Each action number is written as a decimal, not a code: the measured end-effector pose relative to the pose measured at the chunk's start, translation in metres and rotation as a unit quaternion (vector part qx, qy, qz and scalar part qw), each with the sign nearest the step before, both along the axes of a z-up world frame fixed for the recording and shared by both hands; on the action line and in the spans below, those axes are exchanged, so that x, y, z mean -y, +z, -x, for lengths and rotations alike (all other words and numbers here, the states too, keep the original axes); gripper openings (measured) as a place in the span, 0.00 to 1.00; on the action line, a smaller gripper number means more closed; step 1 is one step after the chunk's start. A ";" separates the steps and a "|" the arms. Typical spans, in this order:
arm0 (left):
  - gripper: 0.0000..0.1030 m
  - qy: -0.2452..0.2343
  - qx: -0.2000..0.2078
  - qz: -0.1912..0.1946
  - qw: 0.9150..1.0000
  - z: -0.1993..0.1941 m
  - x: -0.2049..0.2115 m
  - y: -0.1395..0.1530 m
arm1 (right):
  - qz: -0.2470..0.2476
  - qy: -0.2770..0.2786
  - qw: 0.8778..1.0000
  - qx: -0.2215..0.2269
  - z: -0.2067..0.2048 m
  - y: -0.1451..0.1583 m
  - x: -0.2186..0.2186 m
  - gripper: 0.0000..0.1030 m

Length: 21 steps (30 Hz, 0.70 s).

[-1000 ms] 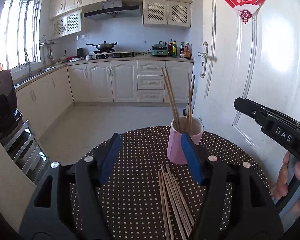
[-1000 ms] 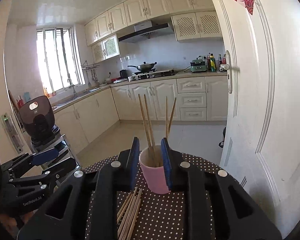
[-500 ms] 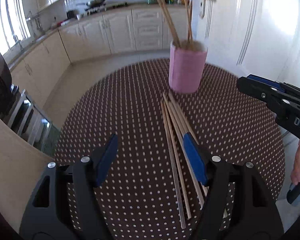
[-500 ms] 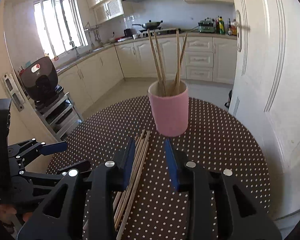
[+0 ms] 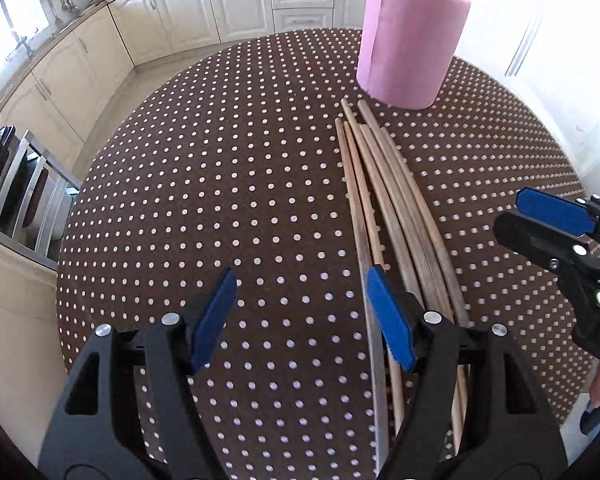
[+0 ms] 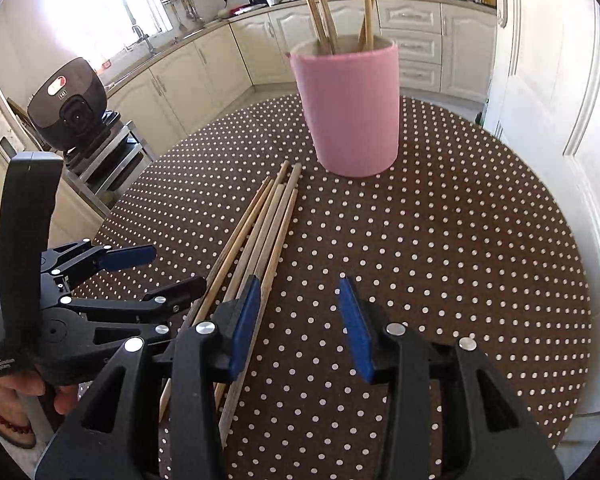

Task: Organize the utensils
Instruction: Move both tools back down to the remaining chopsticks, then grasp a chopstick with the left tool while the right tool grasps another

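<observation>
Several loose wooden chopsticks (image 5: 384, 200) (image 6: 260, 232) lie in a bundle on the round polka-dot table (image 5: 180, 200) (image 6: 460, 240), their ends near a pink cup (image 5: 410, 44) (image 6: 350, 108) that holds a few upright chopsticks. My left gripper (image 5: 300, 280) (image 6: 168, 270) is open above the cloth, its right pad over the bundle's left edge. My right gripper (image 6: 300, 284) (image 5: 552, 216) hovers just right of the bundle, its left pad over the outermost stick. Its jaws are opening, with only tablecloth between them.
Cream kitchen cabinets (image 5: 204, 4) run behind the table and a white door (image 6: 548, 100) stands close on the right. A black appliance (image 6: 72, 100) sits on a metal rack left of the table. The table's rim drops off on every side.
Both grippers have tipped downward and sunk toward the table, so the loose chopsticks fill more of each view. The right gripper's jaws have widened.
</observation>
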<state>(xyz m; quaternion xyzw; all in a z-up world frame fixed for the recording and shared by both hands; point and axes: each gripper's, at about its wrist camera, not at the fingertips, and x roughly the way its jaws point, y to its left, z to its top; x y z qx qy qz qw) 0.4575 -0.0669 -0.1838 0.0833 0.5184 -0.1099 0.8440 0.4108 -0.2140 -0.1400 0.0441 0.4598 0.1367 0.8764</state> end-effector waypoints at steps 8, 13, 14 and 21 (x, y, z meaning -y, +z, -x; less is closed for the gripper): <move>0.66 0.000 -0.007 -0.006 1.000 -0.025 0.015 -0.006 | 0.014 -0.001 1.000 -0.015 -0.011 -0.009 -0.002 0.39; 0.68 -0.002 0.001 -0.011 1.000 -0.033 0.017 -0.011 | 0.027 -0.002 0.999 -0.027 -0.017 -0.012 -0.005 0.39; 0.68 0.000 0.002 -0.013 1.000 -0.033 0.013 -0.010 | 0.025 0.001 0.999 -0.030 -0.019 -0.013 -0.006 0.39; 0.68 0.012 0.001 -0.011 1.000 -0.036 -0.007 -0.010 | 0.039 0.009 0.998 -0.041 -0.034 -0.017 -0.023 0.39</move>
